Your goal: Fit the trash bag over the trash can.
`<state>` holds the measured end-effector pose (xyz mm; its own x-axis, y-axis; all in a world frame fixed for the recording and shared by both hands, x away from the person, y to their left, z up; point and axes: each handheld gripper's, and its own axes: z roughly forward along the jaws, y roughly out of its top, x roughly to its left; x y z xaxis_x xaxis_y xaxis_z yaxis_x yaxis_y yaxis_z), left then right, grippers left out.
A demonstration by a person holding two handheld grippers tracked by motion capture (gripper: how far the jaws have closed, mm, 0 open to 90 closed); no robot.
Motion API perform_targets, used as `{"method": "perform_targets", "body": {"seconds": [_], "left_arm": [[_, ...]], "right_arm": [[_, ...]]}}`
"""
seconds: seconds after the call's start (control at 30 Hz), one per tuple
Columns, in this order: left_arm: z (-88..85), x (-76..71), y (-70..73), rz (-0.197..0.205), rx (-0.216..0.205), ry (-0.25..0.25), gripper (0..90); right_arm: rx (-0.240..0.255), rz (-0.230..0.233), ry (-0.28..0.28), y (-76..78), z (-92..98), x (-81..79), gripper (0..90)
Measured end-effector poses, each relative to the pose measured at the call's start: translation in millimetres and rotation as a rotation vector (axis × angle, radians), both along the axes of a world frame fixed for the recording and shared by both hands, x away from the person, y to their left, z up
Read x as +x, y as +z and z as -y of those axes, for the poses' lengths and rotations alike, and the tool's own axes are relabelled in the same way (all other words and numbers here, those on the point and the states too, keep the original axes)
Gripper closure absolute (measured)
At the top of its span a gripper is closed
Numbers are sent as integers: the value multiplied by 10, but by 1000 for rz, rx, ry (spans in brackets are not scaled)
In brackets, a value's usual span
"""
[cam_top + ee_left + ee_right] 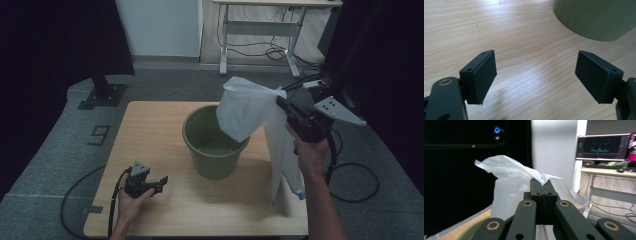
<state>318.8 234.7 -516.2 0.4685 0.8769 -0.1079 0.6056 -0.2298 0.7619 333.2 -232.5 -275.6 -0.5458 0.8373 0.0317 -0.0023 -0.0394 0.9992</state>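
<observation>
Above the bucket [216, 141], right gripper [281, 104] clamped shut on a pinch of thin white bag [247, 112], jaws pressed flat together with plastic bunched at their tips in the right gripper view [544, 182]. Bag hanging in two parts: a puffed upper part over the bucket's right rim, a long tail dropping to the right of the bucket down to the desk [165, 210], with a small blue patch near its bottom end. Bucket upright at mid-desk, olive green, nothing visible inside. Left of the bucket and nearer the person, left gripper [161, 181] resting low on the desk, jaws wide apart with only bare wood between them [536, 75], bucket wall just ahead. Likely step: lining the bucket with the bag. Risks from here: grip on a mere corner of slick film, so a slip out of the jaws under a tug; bag mouth not opened, so a crumpled drop into the bucket rather than a spread over the rim; tail snagging on the rim and dragging or tipping the light bucket, unsteadied by the idle left gripper; thin plastic tearing if pulled against the rim edge.
</observation>
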Motion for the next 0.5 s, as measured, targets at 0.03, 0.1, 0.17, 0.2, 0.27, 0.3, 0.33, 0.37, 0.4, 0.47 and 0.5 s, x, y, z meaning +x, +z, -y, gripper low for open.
{"method": "perform_targets", "body": {"seconds": [0.03, 0.1, 0.17, 0.2, 0.27, 0.3, 0.33, 0.37, 0.4, 0.47, 0.5], "left_arm": [[0, -1, 0, 0, 0, -1, 172], [-1, -4, 3, 1, -1, -2, 173], [-2, -5, 4, 1, -1, 0, 173], [-8, -5, 5, 0, 0, -1, 172], [-9, -2, 0, -1, 0, 0, 173], [-8, -1, -2, -3, 1, -1, 173], [-6, 0, -5, -3, 3, -2, 172], [-4, 1, -6, -4, 5, -4, 173], [0, 1, -8, -4, 2, -3, 173], [3, 3, -11, -7, 2, -3, 173], [5, 3, -12, -7, 1, -4, 173]], "right_arm": [[-14, -6, 8, -31, -47, 10, 885], [-45, -33, 25, -143, -162, 48, 885], [-54, -44, 32, -197, -207, 65, 885], [-80, -69, 49, -323, -302, 98, 885], [-91, -84, 60, -413, -359, 126, 885], [-95, -96, 67, -460, -387, 142, 885], [-100, -107, 72, -502, -413, 157, 885], [-102, -115, 77, -539, -437, 169, 885], [-106, -123, 83, -571, -460, 179, 885], [-110, -143, 105, -630, -509, 196, 885], [-114, -148, 114, -654, -534, 202, 885]]}}
